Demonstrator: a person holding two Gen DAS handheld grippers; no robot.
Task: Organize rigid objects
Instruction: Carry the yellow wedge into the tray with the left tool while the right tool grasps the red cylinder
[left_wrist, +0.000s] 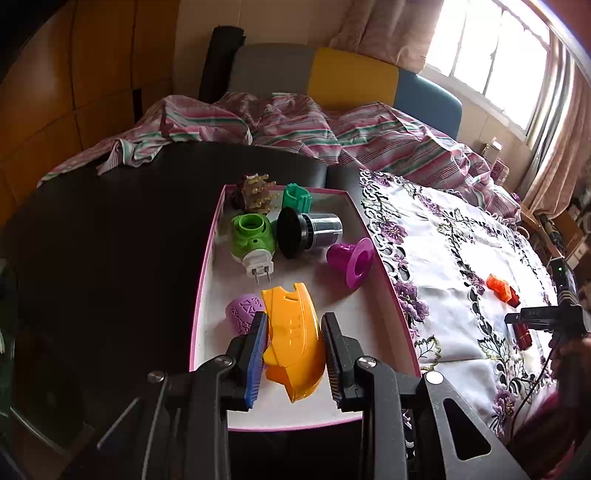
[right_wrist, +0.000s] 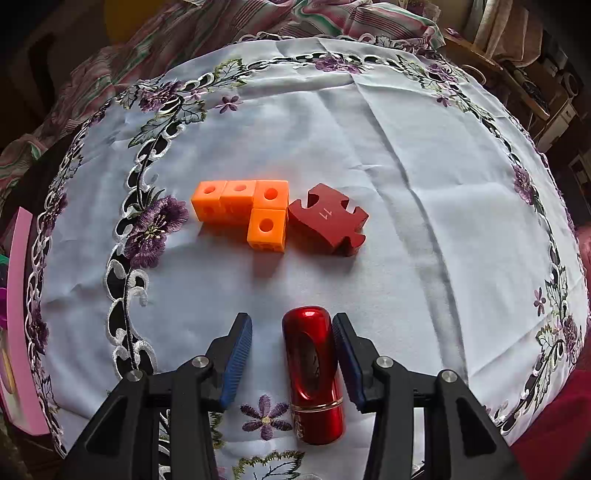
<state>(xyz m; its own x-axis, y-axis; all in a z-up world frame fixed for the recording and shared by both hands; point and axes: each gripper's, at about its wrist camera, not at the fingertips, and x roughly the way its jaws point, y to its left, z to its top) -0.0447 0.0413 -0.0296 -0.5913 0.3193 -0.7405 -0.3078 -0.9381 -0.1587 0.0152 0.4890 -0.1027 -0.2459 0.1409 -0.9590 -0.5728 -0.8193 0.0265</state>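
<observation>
With our right gripper (right_wrist: 291, 354) spread wide around the red cylinder (right_wrist: 314, 373), touching one pad only, we feared it rolling aside on closing.

Block piece (right_wrist: 242, 210) left of puzzle piece (right_wrist: 328, 225), touching, on tablecloth (right_wrist: 424, 240).

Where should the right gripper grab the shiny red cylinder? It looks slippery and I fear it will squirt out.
Across its long sides, mid-body, coming down from above. The red cylinder lies flat on the tablecloth, its axis running along the fingers. The right gripper is open around it, right pad close, left pad apart. Centre first, so both pads meet the curved sides together; gripping near the rounded end risks slipping.
</observation>
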